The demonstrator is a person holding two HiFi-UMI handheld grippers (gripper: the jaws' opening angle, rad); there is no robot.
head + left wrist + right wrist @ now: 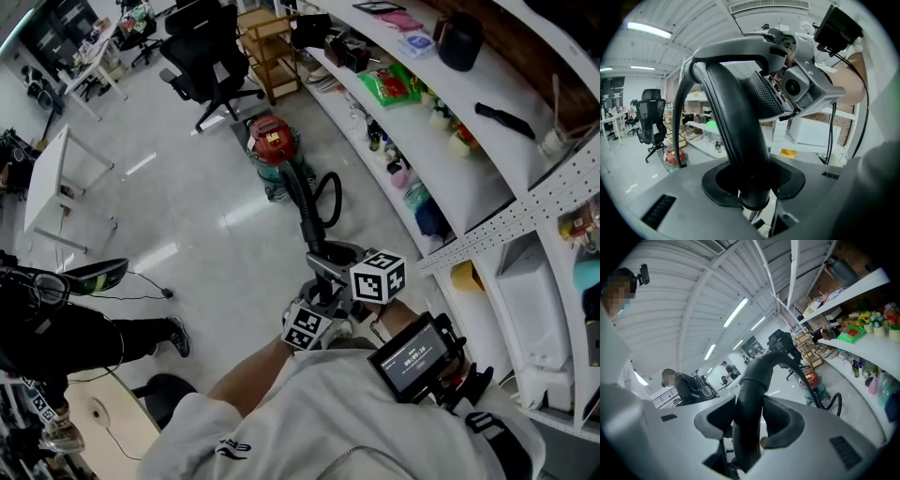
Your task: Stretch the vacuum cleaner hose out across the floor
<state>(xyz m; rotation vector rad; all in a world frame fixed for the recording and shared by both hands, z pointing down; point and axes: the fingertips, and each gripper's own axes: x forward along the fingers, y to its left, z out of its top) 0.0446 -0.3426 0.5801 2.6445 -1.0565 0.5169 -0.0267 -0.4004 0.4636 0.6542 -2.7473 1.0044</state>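
A red and teal vacuum cleaner [272,141] stands on the grey floor by the shelving. Its black hose [302,202] loops beside it and rises to both grippers close in front of me. My left gripper [319,292] is shut on the hose's stiff black end tube [736,136], which runs up between its jaws. Just beyond it my right gripper [337,258] is shut on the same tube [750,408]. From the left gripper view I see the right gripper [801,84] clamped higher on the bent handle part. The vacuum cleaner [812,379] shows far down the hose in the right gripper view.
White shelves [469,187] full of small items run along the right. A black office chair [211,56] and a wooden cart [267,37] stand behind the vacuum. A white table [47,178] is at the left, and a person in black [56,328] stands at the lower left.
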